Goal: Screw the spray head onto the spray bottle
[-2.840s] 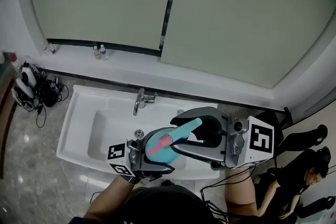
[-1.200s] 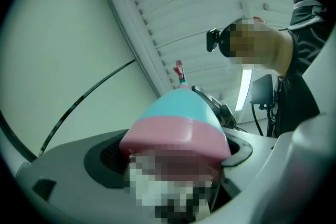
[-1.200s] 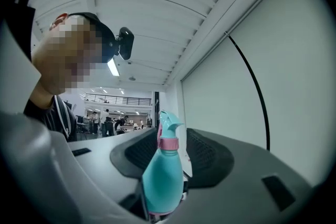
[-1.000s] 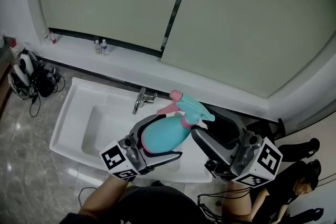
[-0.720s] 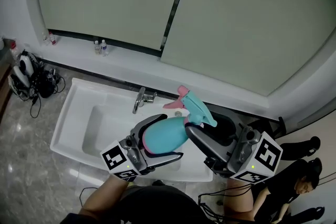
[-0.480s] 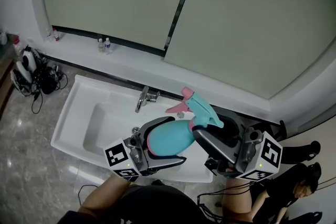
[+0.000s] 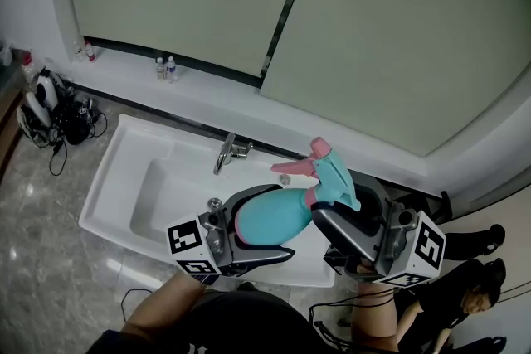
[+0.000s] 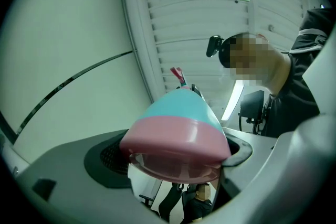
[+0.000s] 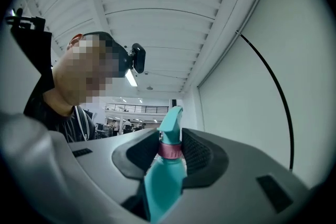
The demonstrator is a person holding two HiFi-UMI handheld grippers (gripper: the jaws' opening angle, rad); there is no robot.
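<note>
In the head view a teal spray bottle (image 7: 270,218) with a pink base lies tilted in front of me, over the sink's near edge. My left gripper (image 7: 286,224) is shut on its body. The left gripper view shows the pink base of the bottle (image 8: 176,134) wedged between the pads. The teal spray head (image 7: 332,174), with its pink trigger, sits on the bottle's neck and points up and to the right. My right gripper (image 7: 336,201) is shut on its pink collar (image 9: 169,149), with the pads pressing on both sides of it below the spray head (image 9: 170,123).
Below the grippers is a white sink (image 7: 124,178) with a chrome faucet (image 7: 226,152). Small bottles (image 7: 164,68) stand on the ledge under the window. Cables and gear (image 7: 50,116) lie on the floor at the left. A person (image 7: 473,294) sits at the lower right.
The spray head has turned on the bottle: its nozzle and pink trigger swung from the left toward the right, with the right gripper following. The left gripper kept its grip on the bottle.
</note>
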